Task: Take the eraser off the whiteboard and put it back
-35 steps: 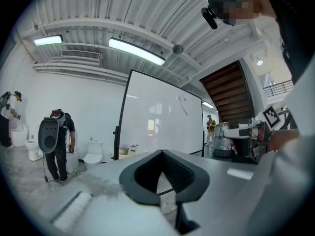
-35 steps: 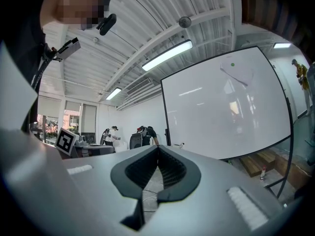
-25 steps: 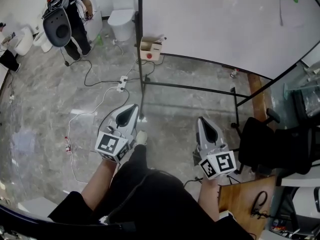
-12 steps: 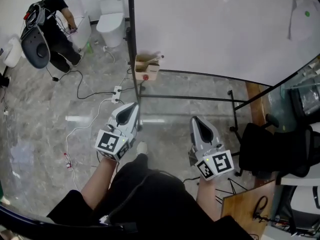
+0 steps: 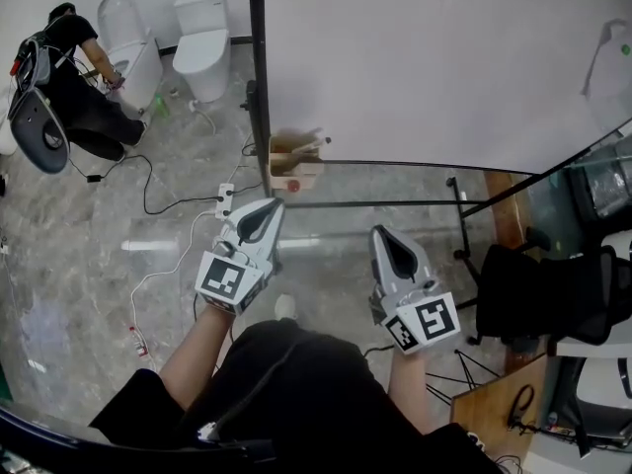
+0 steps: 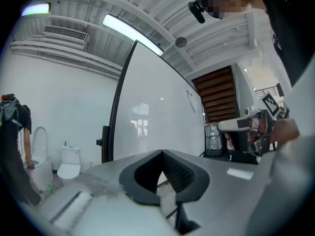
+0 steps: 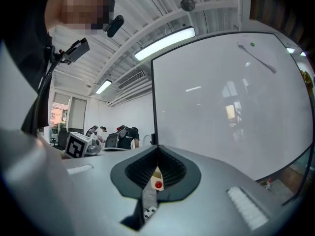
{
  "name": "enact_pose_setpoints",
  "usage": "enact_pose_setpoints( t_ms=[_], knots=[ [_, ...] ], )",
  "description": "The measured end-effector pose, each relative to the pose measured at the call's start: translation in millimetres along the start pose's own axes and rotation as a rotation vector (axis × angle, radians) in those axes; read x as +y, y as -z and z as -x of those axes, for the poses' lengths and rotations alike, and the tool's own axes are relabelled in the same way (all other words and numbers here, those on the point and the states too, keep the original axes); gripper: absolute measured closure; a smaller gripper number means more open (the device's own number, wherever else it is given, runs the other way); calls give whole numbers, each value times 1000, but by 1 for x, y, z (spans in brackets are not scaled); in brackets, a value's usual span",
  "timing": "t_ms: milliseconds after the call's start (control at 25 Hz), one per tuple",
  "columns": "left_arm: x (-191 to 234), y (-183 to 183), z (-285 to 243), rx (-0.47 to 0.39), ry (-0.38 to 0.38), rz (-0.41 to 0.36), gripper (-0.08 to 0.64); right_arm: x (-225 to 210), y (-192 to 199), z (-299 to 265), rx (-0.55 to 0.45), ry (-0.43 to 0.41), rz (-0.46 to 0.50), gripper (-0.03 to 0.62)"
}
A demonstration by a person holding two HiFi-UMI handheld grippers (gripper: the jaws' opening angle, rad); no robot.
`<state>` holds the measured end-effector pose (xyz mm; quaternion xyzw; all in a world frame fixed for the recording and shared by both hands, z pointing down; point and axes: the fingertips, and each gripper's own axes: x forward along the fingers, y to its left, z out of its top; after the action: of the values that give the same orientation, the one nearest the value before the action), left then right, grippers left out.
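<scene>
The whiteboard [image 5: 425, 67] fills the upper right of the head view. A pale eraser [image 5: 604, 62] with a green dot clings to it near its far right edge; the same eraser [image 7: 258, 58] shows high on the board in the right gripper view. My left gripper [image 5: 274, 206] is shut and empty, held level just short of the board's left post. In its own view the left gripper [image 6: 161, 152] has its jaws meeting at the tip. My right gripper [image 5: 379, 233] is also shut and empty, with the right gripper [image 7: 157, 149] pointing at the board's lower left corner.
A small cardboard box [image 5: 293, 166] with a red dot hangs on the board's frame, holding markers. Cables and a power strip [image 5: 225, 200] lie on the floor. A person [image 5: 69, 77] crouches by toilets at upper left. A black chair [image 5: 533, 294] and wooden desk [image 5: 494, 403] stand right.
Both grippers have travelled forward toward the whiteboard, side by side. The board and its cardboard box now sit closer and lower in the head view. Both jaws stayed shut.
</scene>
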<state>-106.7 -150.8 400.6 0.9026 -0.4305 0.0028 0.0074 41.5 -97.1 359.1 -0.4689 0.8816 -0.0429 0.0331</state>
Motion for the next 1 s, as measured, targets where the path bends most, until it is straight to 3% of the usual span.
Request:
enact_pose_setpoints(
  t_ms=[160, 280, 440, 560, 1000],
  knots=[
    [16, 5, -13, 7, 6, 0, 555, 1, 4, -20, 10, 2, 1, 583],
    [27, 13, -18, 26, 17, -52, 555, 2, 6, -30, 17, -1, 0, 583],
    [35, 14, -24, 14, -4, -12, 554, -1, 9, -40, 17, -12, -7, 583],
    [40, 17, -29, 28, -11, -58, 554, -4, 11, -47, 15, -28, -14, 583],
    [40, 26, -58, 95, -106, -87, 524, -36, 5, -71, 24, -139, -3, 582]
  ],
)
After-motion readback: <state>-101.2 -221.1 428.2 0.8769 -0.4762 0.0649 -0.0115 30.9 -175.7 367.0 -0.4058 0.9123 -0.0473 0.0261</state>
